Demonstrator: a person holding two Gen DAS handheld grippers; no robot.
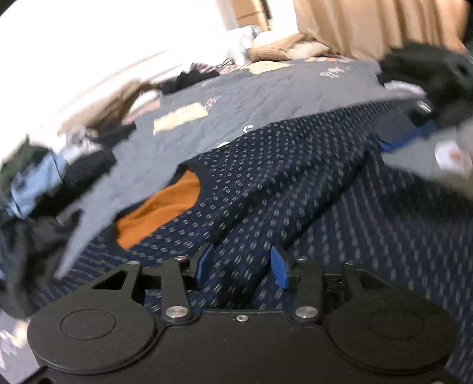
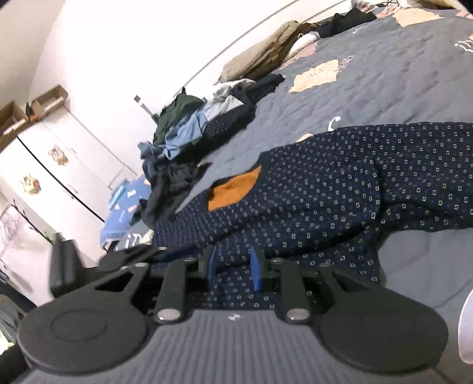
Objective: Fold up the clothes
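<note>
A navy shirt with a small square print (image 1: 295, 165) and an orange inner neck lining (image 1: 159, 212) is stretched over the grey quilted bed (image 1: 266, 88). My left gripper (image 1: 241, 265) is shut on a bunched fold of it between the blue pads (image 1: 279, 268). In the right wrist view the same shirt (image 2: 354, 183) lies across the quilt (image 2: 384, 73), collar and orange lining (image 2: 233, 189) to the left. My right gripper (image 2: 233, 267) is shut on its near edge. The right gripper shows blurred at the shirt's far end (image 1: 408, 138).
A heap of unfolded clothes (image 2: 189, 130) lies along the bed's left side, also blurred in the left view (image 1: 35, 177). Beige garments (image 1: 280, 47) sit at the head of the bed by a curtain (image 1: 369, 23). A white cabinet (image 2: 59, 177) stands beyond the bed.
</note>
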